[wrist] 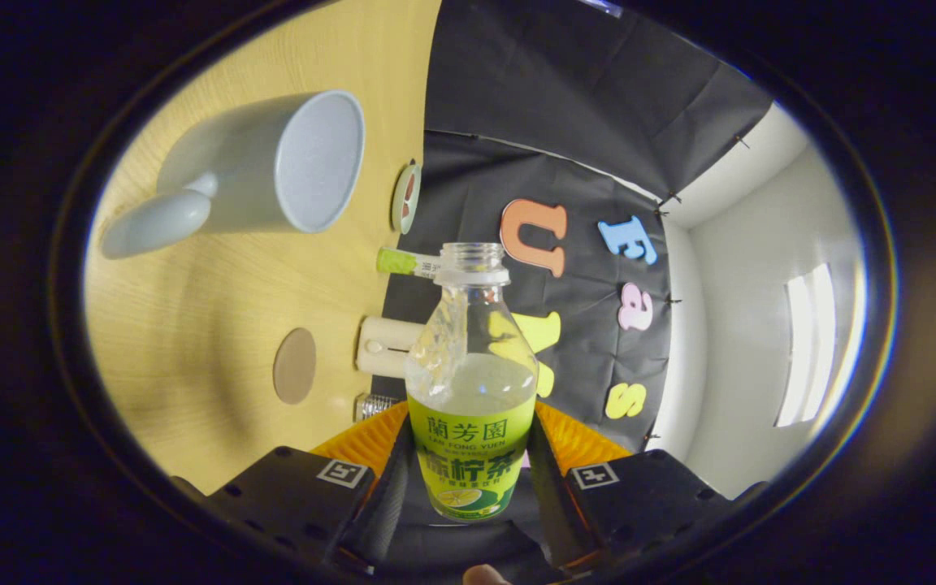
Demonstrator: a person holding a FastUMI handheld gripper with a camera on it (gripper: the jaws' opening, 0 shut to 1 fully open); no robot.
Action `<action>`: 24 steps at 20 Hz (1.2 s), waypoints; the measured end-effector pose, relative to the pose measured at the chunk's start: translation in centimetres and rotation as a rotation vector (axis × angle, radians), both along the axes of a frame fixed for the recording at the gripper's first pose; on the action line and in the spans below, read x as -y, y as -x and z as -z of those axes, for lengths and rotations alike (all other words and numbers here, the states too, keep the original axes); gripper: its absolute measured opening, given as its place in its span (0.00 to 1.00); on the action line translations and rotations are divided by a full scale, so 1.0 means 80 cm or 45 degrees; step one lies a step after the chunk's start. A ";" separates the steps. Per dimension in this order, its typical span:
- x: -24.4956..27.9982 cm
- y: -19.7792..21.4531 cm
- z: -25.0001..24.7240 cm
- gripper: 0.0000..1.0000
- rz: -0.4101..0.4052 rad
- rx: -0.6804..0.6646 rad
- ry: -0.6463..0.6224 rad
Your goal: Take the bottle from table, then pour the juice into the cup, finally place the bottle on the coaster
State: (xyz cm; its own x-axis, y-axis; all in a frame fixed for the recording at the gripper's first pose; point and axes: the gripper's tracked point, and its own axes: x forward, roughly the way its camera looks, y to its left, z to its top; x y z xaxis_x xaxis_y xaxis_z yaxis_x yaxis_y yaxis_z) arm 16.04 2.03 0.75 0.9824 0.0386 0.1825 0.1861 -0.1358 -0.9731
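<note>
Gripping uncapped half-full bottle (pixel 471 382), tool (pixel 470 479) clamped.

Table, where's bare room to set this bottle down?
The gripper is shut on the bottle. Bare table lies between the cup and the round coaster. It is crowded along the wall edge, by the cream holder and green-capped tube.

Gripper (pixel 472 463) fingers clamped on uncapped bottle (pixel 472 390), tilted toward cup (pixel 261 166), coaster (pixel 295 366) nearby on table (pixel 192 325)
</note>
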 end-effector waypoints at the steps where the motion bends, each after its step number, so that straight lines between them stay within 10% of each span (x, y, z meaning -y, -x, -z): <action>1: -0.002 0.003 -0.001 0.76 -0.001 0.002 0.018; 24: -0.006 0.003 -0.006 0.77 0.007 0.028 0.124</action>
